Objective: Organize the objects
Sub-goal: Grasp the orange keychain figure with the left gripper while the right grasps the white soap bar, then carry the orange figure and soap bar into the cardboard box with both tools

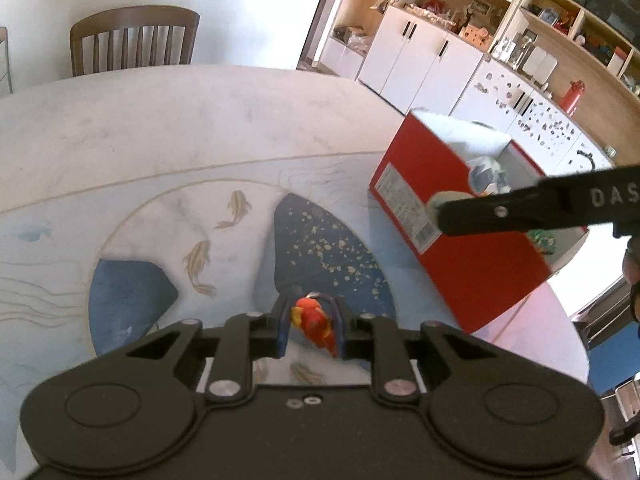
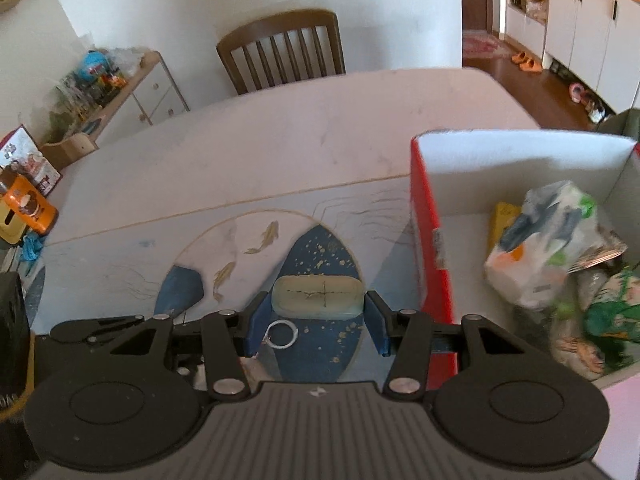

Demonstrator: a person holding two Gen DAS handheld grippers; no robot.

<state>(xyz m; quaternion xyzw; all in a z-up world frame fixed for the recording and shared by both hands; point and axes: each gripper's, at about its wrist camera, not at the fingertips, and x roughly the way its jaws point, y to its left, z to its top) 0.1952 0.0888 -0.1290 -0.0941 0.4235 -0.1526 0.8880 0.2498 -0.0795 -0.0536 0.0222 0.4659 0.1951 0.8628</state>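
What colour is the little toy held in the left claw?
Orange-red with a yellow patch. The toy shows best in the left wrist view, pinched in the left claw.

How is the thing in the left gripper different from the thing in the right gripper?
The toy in the left gripper is red, orange and yellow; the soap-like block in the right gripper is pale cream. The toy has an irregular shape and looks small; the block is smooth, rounded and wider. Both are gripped between blue pads, above the table.

Red-orange toy [image 1: 314, 322] and pale green case [image 2: 317, 295], each clamped.
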